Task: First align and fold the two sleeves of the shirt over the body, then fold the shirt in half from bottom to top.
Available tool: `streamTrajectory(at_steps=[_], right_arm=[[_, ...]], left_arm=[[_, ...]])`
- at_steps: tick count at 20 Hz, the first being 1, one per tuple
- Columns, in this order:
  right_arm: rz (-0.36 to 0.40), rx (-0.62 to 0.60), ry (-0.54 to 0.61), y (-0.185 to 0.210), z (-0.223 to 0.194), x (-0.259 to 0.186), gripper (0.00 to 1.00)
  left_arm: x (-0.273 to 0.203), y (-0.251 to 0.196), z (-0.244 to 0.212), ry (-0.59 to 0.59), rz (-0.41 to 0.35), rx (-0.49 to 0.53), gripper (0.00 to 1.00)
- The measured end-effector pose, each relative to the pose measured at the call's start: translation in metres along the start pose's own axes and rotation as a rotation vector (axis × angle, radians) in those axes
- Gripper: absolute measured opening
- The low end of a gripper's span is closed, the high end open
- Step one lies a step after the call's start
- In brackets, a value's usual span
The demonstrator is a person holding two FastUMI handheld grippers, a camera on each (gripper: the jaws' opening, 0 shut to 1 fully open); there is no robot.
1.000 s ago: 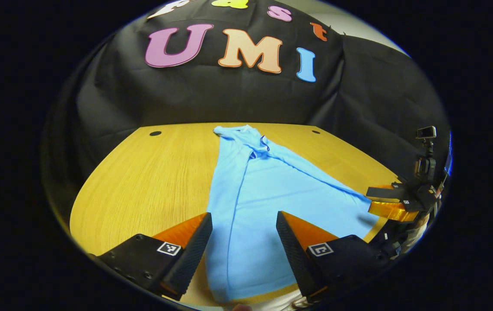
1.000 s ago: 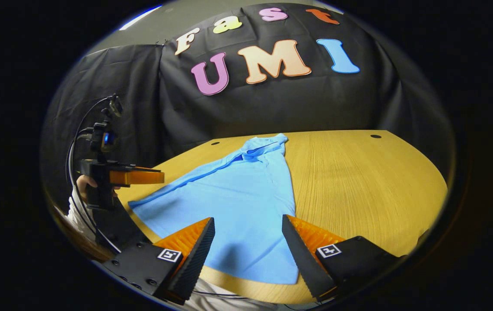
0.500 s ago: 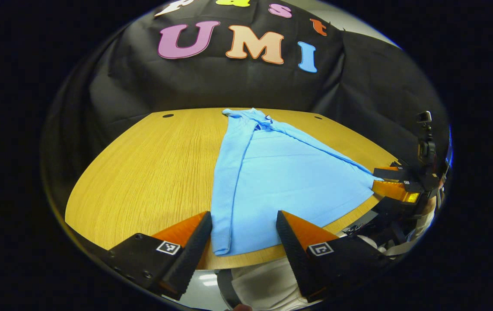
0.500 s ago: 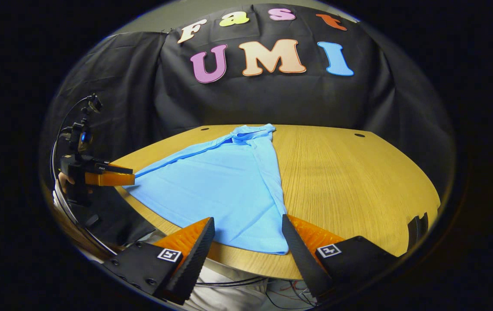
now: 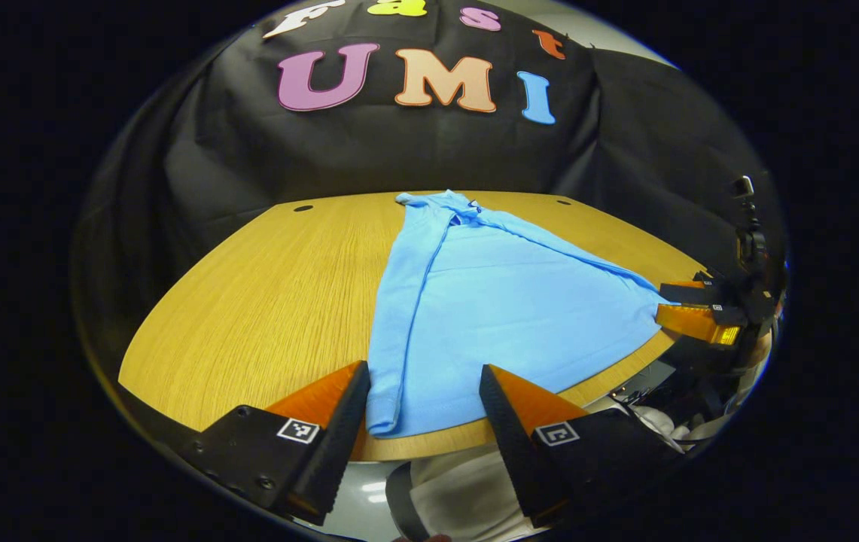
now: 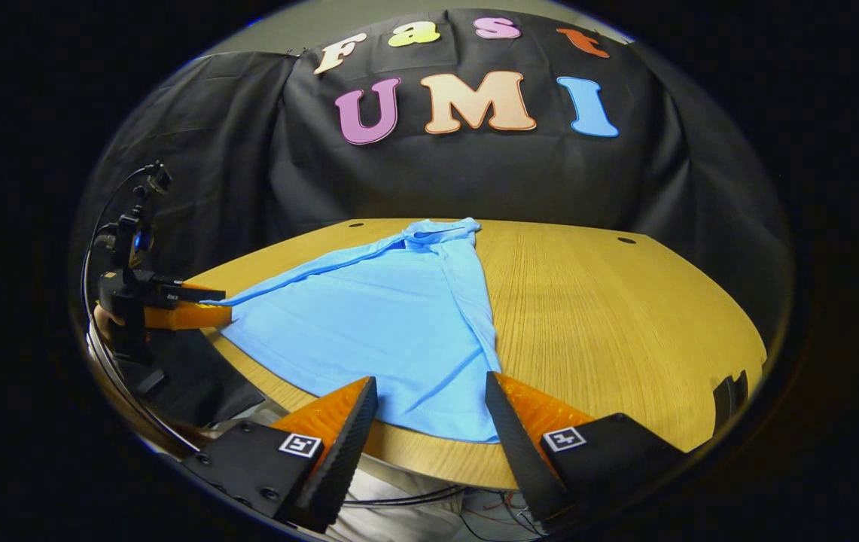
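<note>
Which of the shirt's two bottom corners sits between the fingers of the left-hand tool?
The bottom corner where a long folded strip runs up the shirt. It lies between the open left gripper fingers; the other corner lies by the right gripper.

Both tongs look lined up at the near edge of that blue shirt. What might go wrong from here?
The shirt has its sleeves folded in, lying loose. Its hem lies close to the table's near edge, so the open left tongs and right tongs may pinch only the top layer, or miss. Lifting the two corners unevenly could skew the fold or flip a sleeve open.
</note>
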State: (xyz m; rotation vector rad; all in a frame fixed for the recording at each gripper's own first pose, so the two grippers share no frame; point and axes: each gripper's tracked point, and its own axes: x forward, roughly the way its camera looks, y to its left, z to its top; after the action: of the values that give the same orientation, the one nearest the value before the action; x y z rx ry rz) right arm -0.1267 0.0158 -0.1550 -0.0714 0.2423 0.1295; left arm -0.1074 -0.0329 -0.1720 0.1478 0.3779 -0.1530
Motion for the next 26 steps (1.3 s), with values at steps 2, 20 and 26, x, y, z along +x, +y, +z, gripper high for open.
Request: streamTrajectory(at_steps=[2, 20, 26], right_arm=[[0.013, 0.016, -0.002, 0.006, 0.0, 0.001, 0.72], [0.058, 0.05, 0.013, 0.021, 0.018, 0.012, 0.04], [0.054, 0.037, -0.026, 0.014, 0.08, 0.042, 0.04]], left_arm=[[0.002, -0.006, 0.0, -0.013, -0.022, -0.001, 0.78], [0.009, -0.022, 0.011, -0.07, -0.093, 0.013, 0.03], [0.029, -0.013, 0.075, -0.123, -0.117, 0.003, 0.0]])
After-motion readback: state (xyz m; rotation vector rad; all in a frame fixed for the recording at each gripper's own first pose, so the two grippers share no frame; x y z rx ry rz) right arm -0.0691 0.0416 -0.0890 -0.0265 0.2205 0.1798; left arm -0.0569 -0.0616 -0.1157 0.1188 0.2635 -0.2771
